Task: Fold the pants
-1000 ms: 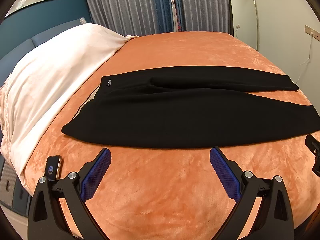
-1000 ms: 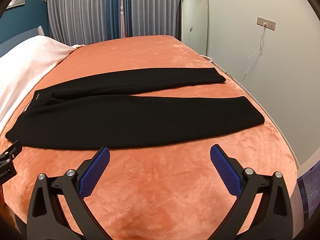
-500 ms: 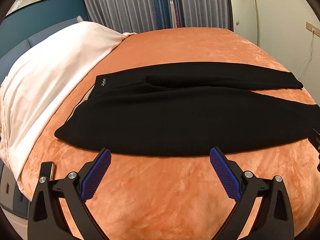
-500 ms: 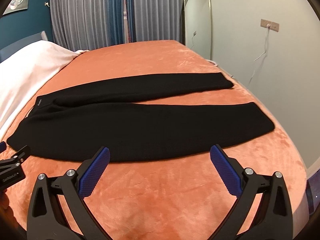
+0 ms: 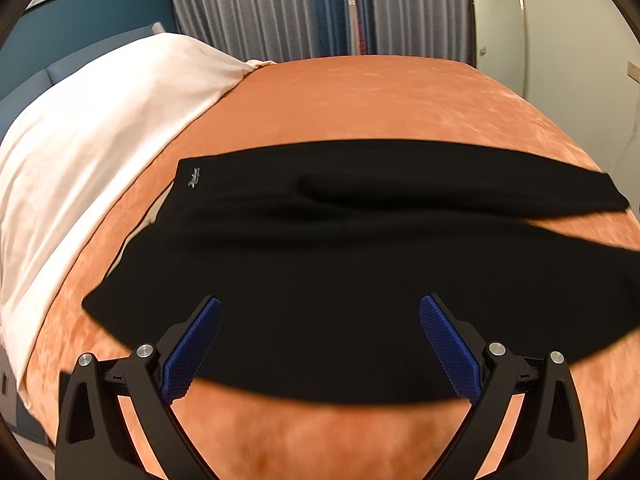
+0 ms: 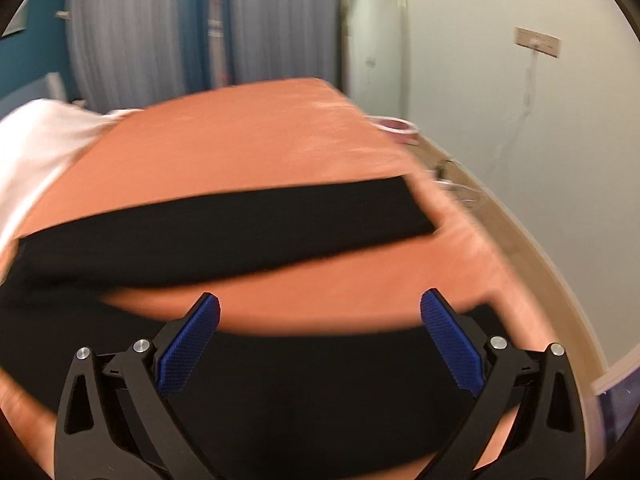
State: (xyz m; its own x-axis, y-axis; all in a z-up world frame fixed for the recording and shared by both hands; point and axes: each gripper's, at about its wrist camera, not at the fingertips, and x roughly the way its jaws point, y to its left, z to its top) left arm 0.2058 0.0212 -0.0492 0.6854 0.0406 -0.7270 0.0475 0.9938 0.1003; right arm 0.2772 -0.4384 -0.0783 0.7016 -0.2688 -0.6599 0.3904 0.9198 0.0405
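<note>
A: Reading the left wrist view from left to right, what appears?

B: A white duvet covers the left, head end of the bed. Beside it an orange blanket covers the rest of the mattress. The black pants lie flat across that blanket, the waistband at the left carrying a small pale logo, the two legs running toward the right. Grey and blue curtains hang behind the bed, and a mirror leans against the wall at far right.

A: And the left gripper?

B: Its blue-padded fingers are spread wide and hold nothing. They frame the near edge of the pants at the hip end; whether the tips touch the cloth cannot be told.

A: What does the right wrist view add?

B: The frame is blurred. From the left: a strip of the white duvet, then the orange blanket, with the far pant leg crossing it as a dark band and the near pant leg filling the foreground — a wedge of bare blanket separates the two legs. At right stand a pale wall, a socket plate with a cable hanging from it, and wooden floor beside the bed.

A: The right gripper?

B: Its fingers are likewise set well apart, empty, over the near leg close to its cuff end.
</note>
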